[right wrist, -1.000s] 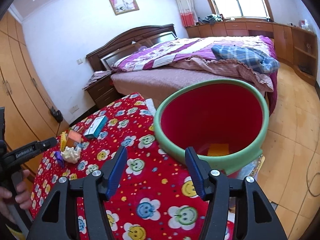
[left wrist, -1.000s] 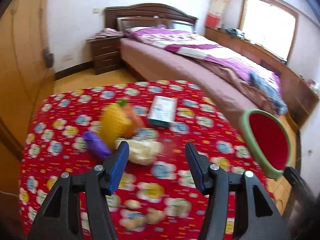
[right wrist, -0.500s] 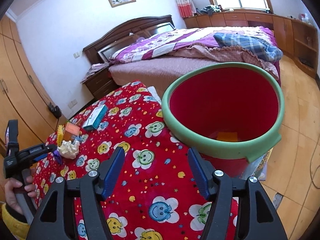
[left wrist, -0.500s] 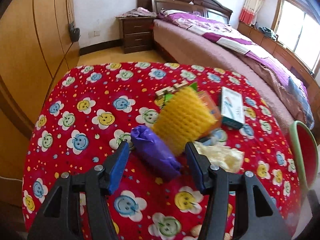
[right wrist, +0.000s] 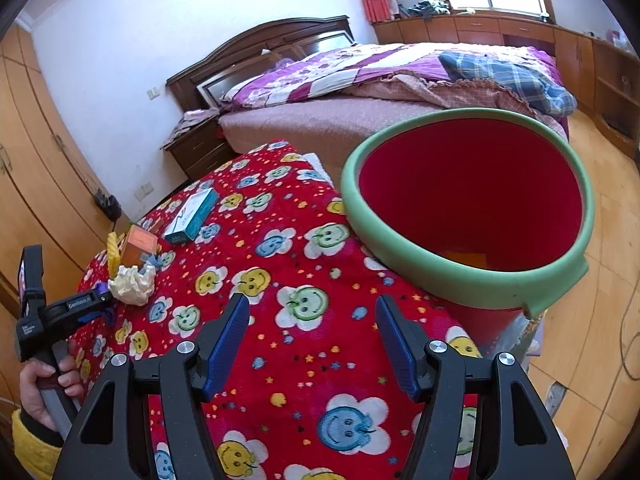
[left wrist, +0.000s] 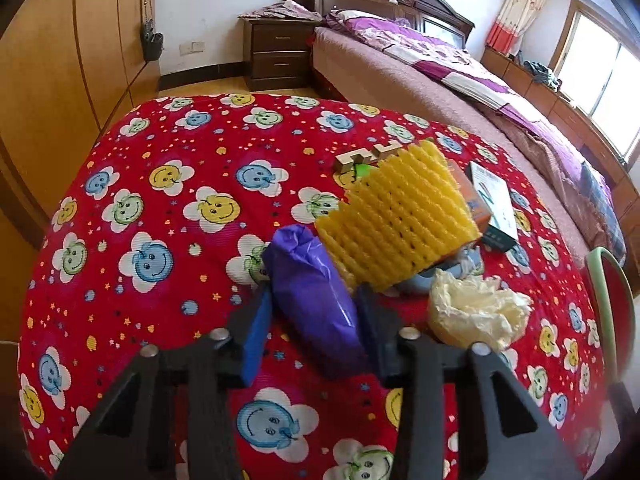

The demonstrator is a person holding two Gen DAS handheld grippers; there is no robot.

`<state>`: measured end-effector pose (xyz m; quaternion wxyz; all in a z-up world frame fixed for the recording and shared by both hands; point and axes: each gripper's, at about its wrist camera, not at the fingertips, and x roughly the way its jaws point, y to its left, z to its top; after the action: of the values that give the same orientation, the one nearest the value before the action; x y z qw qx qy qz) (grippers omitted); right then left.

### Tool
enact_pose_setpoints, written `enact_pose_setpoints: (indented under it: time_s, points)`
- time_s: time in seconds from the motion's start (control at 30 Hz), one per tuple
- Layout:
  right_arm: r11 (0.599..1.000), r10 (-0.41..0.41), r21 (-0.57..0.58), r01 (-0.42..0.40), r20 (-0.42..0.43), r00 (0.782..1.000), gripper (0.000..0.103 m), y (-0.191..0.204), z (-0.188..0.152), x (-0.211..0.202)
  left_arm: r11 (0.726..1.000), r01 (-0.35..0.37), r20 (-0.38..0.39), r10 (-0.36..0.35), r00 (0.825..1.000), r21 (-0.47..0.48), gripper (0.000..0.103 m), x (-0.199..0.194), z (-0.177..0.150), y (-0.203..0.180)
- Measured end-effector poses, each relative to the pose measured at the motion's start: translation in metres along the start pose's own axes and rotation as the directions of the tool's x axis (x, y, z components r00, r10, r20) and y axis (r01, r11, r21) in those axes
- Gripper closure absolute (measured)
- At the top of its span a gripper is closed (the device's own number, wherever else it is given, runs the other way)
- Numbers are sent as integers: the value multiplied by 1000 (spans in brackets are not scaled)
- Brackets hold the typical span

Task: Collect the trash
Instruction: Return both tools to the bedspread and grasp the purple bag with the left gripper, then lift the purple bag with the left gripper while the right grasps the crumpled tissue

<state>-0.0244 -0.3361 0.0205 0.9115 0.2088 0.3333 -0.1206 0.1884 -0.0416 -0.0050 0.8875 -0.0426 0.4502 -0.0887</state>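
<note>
**A:** The purple bag (left wrist: 312, 300), a rolled or bunched plastic thing, is the trash in hand right now. It lies on the worktop (left wrist: 168, 264) at its near side, between the blue pads of the left gripper (left wrist: 316, 320). The jaws are closing around it; the pads sit right at its flanks, but I would not call it a firm grip yet.

**B:** So how far along is the collecting?

**A:** Early, I'd judge. The bag has not been lifted. Just right of it sits a crumpled cream wad (left wrist: 476, 312), and just beyond, touching or nearly so, a yellow foam net sleeve (left wrist: 400, 220). Farther back are an orange box (right wrist: 140, 246), a teal-and-white carton (left wrist: 494, 204) and a small wooden piece (left wrist: 372, 154). All of these are on the cloth.

**B:** And the bin?

**A:** The red bin with a green rim (right wrist: 460, 276) stands at the right edge of the worktop, well apart from the pile. Something orange-yellow lies at its bottom, so perhaps one piece is in already; I cannot tell what it is.

**B:** The other gripper?

**A:** The right gripper (right wrist: 312, 336) hangs over bare cloth near the bin, jaws apart, nothing between them.

**B:** How does the bag look to handle?

**A:** Soft, glossy and wrinkled. It should squash under the pads and could slip.
</note>
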Motion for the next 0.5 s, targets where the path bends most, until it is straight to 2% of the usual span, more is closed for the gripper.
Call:
enact_pose_setpoints:
  time_s: [0.07,0.1,0.13,0.27,0.5]
  points:
    - [1000,5,-16,-5,-1,1000,36,8,3,1,1000,19,0,-19,1000,-3,73,-5,0,2]
    - [1000,11,-22,-11,0,1000,36,11,4,1,1000,30,3,-30,1000,-8,81,-8,0,4]
    - [999,19,-34,-19,1,1000,36,16,5,0,999,46,6,-46,999,-13,82,-13,0,6]
    - [995,51,-80,-51,-6,999,36,39,11,0,998,70,11,-70,997,2,82,-34,9,19]
    - [981,125,-140,-131,-53,991,36,92,19,16,999,30,52,-29,998,-12,82,-57,18,49]
